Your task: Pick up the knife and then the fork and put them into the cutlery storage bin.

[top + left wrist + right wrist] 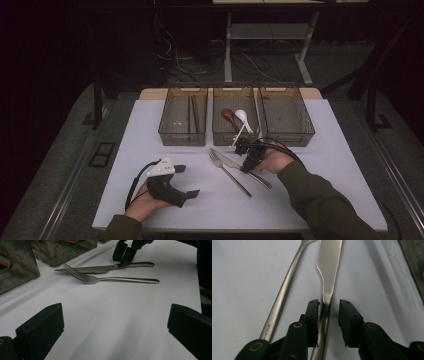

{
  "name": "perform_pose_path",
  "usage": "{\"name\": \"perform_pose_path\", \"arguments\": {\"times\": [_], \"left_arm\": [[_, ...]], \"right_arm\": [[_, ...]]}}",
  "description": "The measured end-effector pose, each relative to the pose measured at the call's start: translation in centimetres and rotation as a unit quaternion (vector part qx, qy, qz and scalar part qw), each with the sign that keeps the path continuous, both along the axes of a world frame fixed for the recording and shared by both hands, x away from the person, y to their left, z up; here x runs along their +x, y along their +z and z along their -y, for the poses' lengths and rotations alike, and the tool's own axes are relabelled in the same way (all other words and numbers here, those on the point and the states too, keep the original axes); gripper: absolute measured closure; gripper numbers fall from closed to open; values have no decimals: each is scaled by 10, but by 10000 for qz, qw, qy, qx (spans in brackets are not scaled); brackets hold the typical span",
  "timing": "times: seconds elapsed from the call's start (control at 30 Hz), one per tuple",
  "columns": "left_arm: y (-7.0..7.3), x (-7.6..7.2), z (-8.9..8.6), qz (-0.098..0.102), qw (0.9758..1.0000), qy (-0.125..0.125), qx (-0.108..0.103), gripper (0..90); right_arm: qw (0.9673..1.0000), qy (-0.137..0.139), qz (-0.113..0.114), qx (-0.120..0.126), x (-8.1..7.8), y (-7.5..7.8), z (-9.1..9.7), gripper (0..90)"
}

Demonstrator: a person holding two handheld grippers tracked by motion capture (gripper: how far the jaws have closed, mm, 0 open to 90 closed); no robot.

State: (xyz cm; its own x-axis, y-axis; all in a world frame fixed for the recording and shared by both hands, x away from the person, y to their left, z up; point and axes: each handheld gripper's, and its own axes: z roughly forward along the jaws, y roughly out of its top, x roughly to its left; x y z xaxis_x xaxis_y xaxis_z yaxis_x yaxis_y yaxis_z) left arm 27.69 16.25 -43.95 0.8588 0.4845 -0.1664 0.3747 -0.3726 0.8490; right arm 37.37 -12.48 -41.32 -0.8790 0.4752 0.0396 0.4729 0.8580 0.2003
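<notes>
The knife (328, 272) lies flat on the white desk (150, 130), just right of the fork (284, 287), at about five o'clock from the middle bin (235, 136). The right gripper (329, 315) straddles its handle, jaws released, not yet pinching. At eight o'clock, the left gripper (172, 182) rests with jaws released, empty.

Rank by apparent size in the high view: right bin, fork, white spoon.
1. Right bin, clearly largest.
2. Fork.
3. White spoon, smallest; it lies farther from the camera, which may shrink it slightly.
</notes>
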Motion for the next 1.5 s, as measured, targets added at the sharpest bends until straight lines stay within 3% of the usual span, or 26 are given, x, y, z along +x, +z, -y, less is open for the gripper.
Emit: {"name": "perform_pose_path", "arguments": {"times": [0.17, 0.27, 0.43, 0.8, 1.03, 1.17, 1.5], "left_arm": [[0, 0, 0, 2, 10000, 1, -3, 0], [0, 0, 0, 3, 10000, 0, -7, 0], [0, 0, 0, 14, 10000, -7, -11, 0], [0, 0, 0, 13, 10000, -3, -17, 0], [0, 0, 0, 9, 10000, -2, -13, 0], [0, 0, 0, 6, 10000, 2, -13, 0], [0, 0, 0, 7, 10000, 16, -16, 0]], "right_arm": [[9997, 34, -187, -118, 3, -4, -2, 732], [9996, 56, -179, -198, 4, -5, -4, 739], [9986, -200, -323, -369, 7, -5, -8, 753], [9988, -56, -217, -434, 6, -5, -9, 794], [9995, -76, -178, -254, 5, -4, -4, 796], [9998, -76, -166, -33, 3, -3, 1, 796], [9989, -58, 147, 445, -2, 10, 18, 798]]}}
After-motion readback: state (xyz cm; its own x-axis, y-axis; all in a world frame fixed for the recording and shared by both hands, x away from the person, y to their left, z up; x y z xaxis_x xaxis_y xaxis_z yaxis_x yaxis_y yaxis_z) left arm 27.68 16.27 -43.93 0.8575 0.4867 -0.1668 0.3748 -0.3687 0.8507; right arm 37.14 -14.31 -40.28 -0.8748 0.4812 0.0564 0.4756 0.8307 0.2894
